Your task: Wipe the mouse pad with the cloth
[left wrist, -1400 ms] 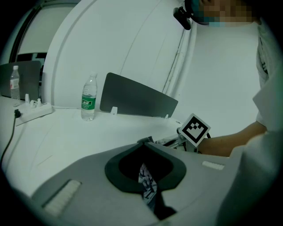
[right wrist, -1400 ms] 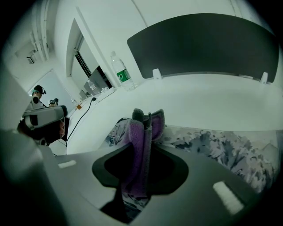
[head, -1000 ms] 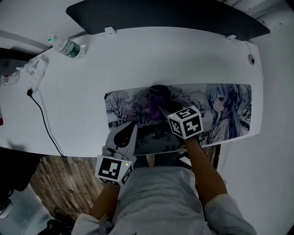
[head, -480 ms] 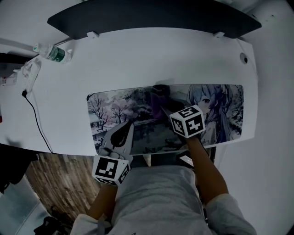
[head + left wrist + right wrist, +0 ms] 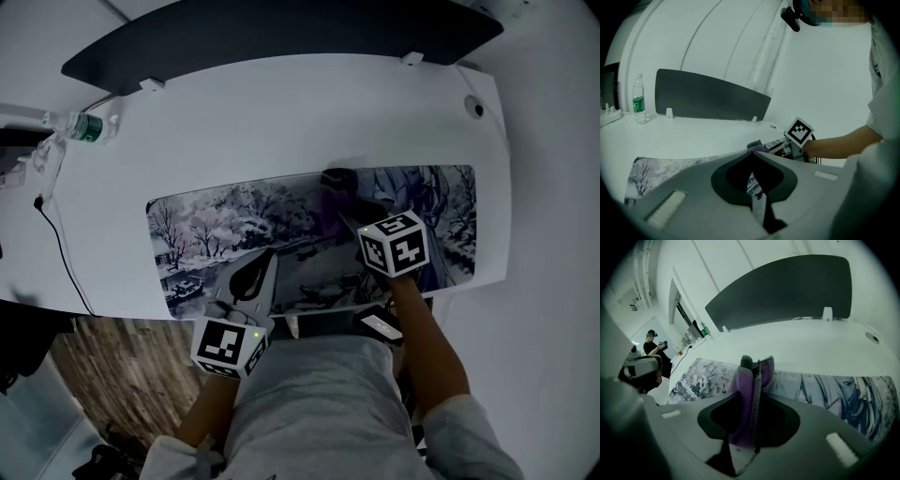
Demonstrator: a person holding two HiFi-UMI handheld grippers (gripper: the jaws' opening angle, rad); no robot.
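Mouse pad (image 5: pixel 225 230): long printed mat, long axis running left to right along the near edge of the white desk (image 5: pixel 281 112). Purple cloth (image 5: pixel 747 385): pinched upright in the right gripper (image 5: pixel 751 369), jaws clamped on it, set on the pad's right half. Left gripper (image 5: pixel 753 153): jaws pressed together, nothing between, over the pad's near edge. Water bottle (image 5: pixel 80 127), power strip (image 5: pixel 47 159) and cable (image 5: pixel 58 248): far left, well apart. Dark divider panel (image 5: pixel 281 28): along the far edge.
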